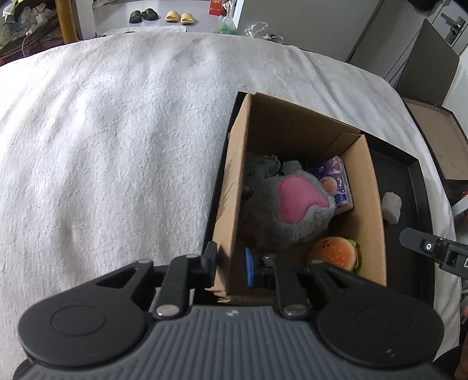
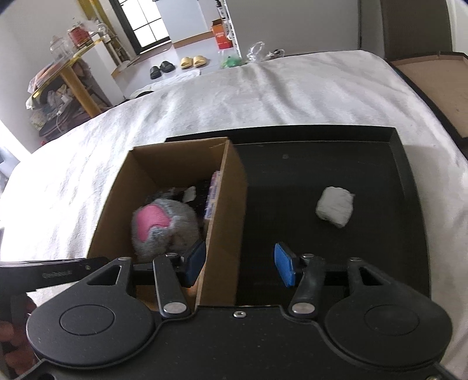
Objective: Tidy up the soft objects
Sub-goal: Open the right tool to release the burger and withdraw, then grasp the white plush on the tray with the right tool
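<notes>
A cardboard box (image 1: 234, 181) (image 2: 228, 198) stands in the left part of a black tray (image 1: 415, 187) (image 2: 392, 163) on a white bed. Inside lie a grey plush with a pink patch (image 1: 292, 204) (image 2: 163, 222), a burger plush (image 1: 336, 252), a purple tissue pack (image 1: 336, 181) and a grey soft item (image 1: 263, 166). A white soft bundle (image 1: 392, 207) (image 2: 335, 206) lies on the tray floor. My left gripper (image 1: 231, 267) is open, its fingers astride the box's left wall. My right gripper (image 2: 239, 264) is open, astride the box's right wall.
The white blanket (image 1: 117, 131) (image 2: 263, 93) covers the bed left of and beyond the tray. An open brown box lid (image 2: 433, 76) lies at the right. Slippers (image 1: 161, 14) sit on the floor beyond the bed. A shelf with clutter (image 2: 64, 87) stands at the far left.
</notes>
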The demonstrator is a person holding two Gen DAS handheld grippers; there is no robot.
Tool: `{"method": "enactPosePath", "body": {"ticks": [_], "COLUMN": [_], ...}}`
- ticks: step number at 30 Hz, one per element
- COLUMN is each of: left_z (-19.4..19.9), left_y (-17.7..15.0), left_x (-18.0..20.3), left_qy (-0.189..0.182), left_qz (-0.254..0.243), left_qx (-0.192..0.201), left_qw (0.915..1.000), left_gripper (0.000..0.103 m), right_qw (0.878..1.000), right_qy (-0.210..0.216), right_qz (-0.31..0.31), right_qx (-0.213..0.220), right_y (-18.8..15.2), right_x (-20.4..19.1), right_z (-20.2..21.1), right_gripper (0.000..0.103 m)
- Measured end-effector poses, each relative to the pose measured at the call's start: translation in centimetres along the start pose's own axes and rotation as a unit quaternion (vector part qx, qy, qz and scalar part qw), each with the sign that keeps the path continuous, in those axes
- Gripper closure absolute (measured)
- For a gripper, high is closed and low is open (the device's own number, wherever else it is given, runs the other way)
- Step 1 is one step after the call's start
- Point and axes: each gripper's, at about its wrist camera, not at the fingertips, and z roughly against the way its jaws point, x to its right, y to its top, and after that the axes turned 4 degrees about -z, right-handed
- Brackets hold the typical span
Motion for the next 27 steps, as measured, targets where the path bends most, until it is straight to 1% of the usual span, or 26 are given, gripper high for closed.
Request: {"method": "enactPosePath", "body": {"ticks": [2, 4, 7, 13, 27], "left_z": [0.0, 0.0, -0.1, -0.6, -1.8], "left_y": [0.3, 0.5, 0.9, 1.6, 2.9], "left_x": [0.2, 0.6, 0.9, 1.7, 3.3], "left_qy": [0.0, 0.003, 0.012, 0.031, 0.074], "left_qz": [-0.001, -0.003, -0.004, -0.011, -0.031], "left_qx": [-0.001, 0.002, 0.006, 0.009, 0.0], "left_qw": [1.0, 1.0, 0.9999, 0.9994, 0.9968], "left_gripper": [0.075, 0.063, 0.055, 0.051, 0.049], "right_qw": [1.0, 1.0, 1.0, 1.0, 0.998], "right_qy": [-0.001, -0.002, -0.003, -0.005, -0.019], "right_qz": [-0.002, -0.003, -0.01, -0.021, -0.052], "right_qx": [0.0, -0.001, 0.0, -0.001, 0.005], "right_y": [0.1, 0.1, 0.3, 0.7, 1.4], "right_x": [0.5, 1.1, 2.0, 3.9, 8.7], "right_z": [-0.1, -0.3, -0.6, -1.7, -6.1], "right_gripper": [0.051, 0.051, 0.051, 0.051, 0.051]}}
